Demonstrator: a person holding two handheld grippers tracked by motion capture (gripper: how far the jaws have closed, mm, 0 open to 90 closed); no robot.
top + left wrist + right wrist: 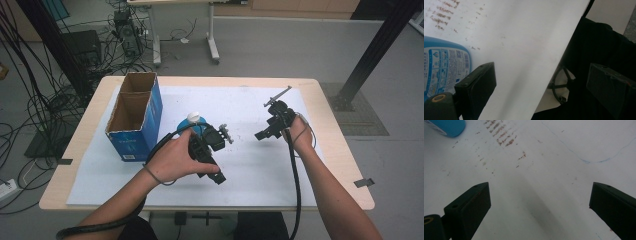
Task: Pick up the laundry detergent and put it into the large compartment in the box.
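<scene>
A blue bottle [191,126] with a white cap lies on the white sheet [250,165] just behind my left hand. In the left gripper view its labelled side [441,67] sits outside the left jaw, not between the jaws. My left gripper [212,170] [541,68] is open wide, with nothing between its jaws, and points toward the table's near edge. To the right, my right gripper [265,132] [540,186] hovers over bare sheet, also open and holding nothing. A corner of the bottle [449,127] shows at the top left of the right gripper view.
An open blue cardboard box [135,117] stands at the left of the table. Brown smudges [501,133] mark the sheet. Past the table's near edge [564,57] are dark clothing and a chair base [560,86]. Cables and black posts surround the table.
</scene>
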